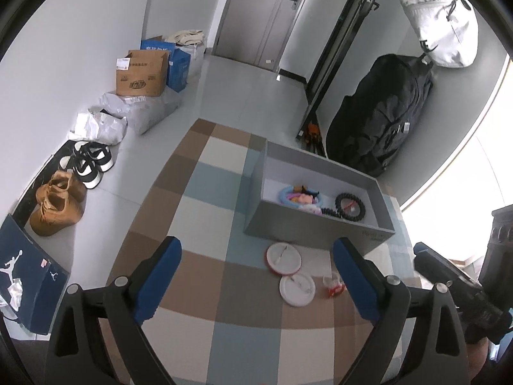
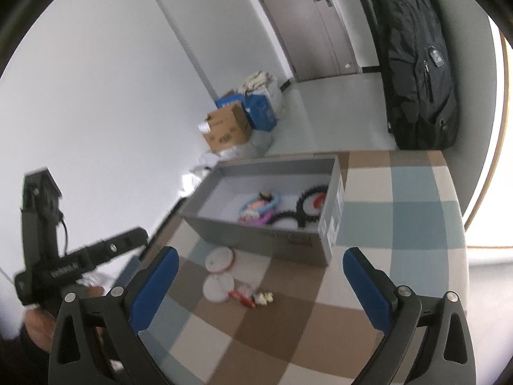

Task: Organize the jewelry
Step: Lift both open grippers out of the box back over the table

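A grey open box (image 1: 317,227) stands on the checked tablecloth (image 1: 205,192). Inside lie a black beaded bracelet (image 1: 349,206), a light blue ring (image 1: 287,192) and a pile of pink and orange pieces (image 1: 304,199). In front of the box lie two white round discs (image 1: 283,258) (image 1: 297,289) and a small red and white trinket (image 1: 333,287). My left gripper (image 1: 256,276) is open and empty, hovering before the discs. In the right wrist view the box (image 2: 288,240), discs (image 2: 219,258) and trinket (image 2: 253,298) show ahead of my right gripper (image 2: 259,285), which is open and empty.
The table's edge curves at left (image 1: 134,211). On the floor beyond are shoes (image 1: 57,205), cardboard boxes (image 1: 142,73) and bags. A black backpack (image 1: 381,115) leans at the back right. The other gripper's body shows at the right (image 1: 461,292) and, in the right wrist view, at the left (image 2: 64,266).
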Demonstrator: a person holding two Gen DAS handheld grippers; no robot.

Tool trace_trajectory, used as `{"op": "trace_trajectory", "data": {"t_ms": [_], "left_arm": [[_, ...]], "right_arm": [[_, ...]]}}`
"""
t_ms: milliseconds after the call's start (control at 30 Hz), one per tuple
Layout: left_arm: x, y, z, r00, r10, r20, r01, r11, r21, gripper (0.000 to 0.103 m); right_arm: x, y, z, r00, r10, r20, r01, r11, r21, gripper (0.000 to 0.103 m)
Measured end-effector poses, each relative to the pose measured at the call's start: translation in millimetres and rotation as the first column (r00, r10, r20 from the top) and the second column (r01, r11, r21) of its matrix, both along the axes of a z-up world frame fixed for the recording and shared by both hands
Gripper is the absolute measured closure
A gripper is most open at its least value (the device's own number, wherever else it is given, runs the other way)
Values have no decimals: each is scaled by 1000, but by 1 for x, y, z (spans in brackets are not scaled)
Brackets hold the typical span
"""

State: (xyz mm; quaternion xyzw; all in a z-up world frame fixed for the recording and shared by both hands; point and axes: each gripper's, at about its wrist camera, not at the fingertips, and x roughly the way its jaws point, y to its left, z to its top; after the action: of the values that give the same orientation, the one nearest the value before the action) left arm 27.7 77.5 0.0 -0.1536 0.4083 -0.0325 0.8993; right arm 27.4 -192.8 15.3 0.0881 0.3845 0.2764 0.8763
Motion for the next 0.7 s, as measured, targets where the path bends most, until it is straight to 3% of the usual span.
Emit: {"op": "trace_trajectory", "data": {"t_ms": [167, 333, 700], "left_arm": [[-3, -3, -8, 999, 3, -45, -2, 1000, 11, 10], [-7, -7, -6, 999, -10, -41, 12, 999, 38, 10], [-9, 4, -11, 998, 14, -61, -11, 999, 45, 10]], "right_arm": [[-9, 12, -12, 998, 61, -15, -62, 995, -75, 1], [-15, 27, -21, 994, 112, -13, -112, 986, -126, 8], [-14, 61, -39, 981, 186, -58, -194, 963, -186, 36]]}}
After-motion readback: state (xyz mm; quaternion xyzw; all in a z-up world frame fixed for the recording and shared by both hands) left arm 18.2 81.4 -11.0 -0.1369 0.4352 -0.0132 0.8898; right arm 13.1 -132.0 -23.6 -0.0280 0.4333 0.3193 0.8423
